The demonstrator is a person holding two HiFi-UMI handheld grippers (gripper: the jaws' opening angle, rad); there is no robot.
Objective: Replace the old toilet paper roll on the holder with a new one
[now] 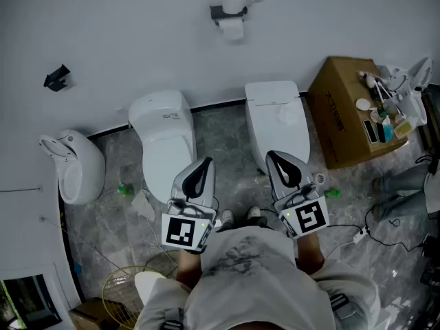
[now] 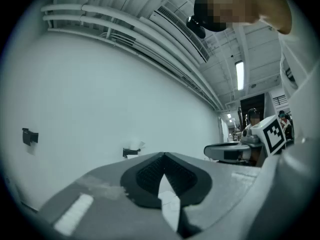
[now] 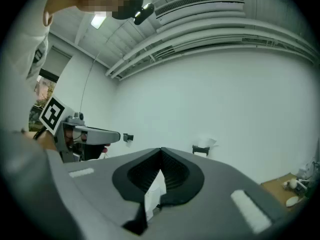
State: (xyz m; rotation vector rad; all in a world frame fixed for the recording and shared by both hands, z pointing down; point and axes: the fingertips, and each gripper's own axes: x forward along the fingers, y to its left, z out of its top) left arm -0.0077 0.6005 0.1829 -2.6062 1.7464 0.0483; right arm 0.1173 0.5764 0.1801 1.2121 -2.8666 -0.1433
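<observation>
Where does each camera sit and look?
Head view: on the person's head, looking steeply down at the floor; left gripper, right gripper and shirt show.
Left gripper view: on the left gripper, facing the white wall; its shut jaws show.
Right gripper view: on the right gripper, facing that wall; shut jaws show.
Shared: both gripper views see the toilet paper holder.

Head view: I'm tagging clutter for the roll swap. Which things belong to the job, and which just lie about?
Job: toilet paper roll, wall holder, left gripper and right gripper, both shut.

Lying about: round toilet, square toilet, urinal, cardboard box, green bottle, second wall bracket.
</observation>
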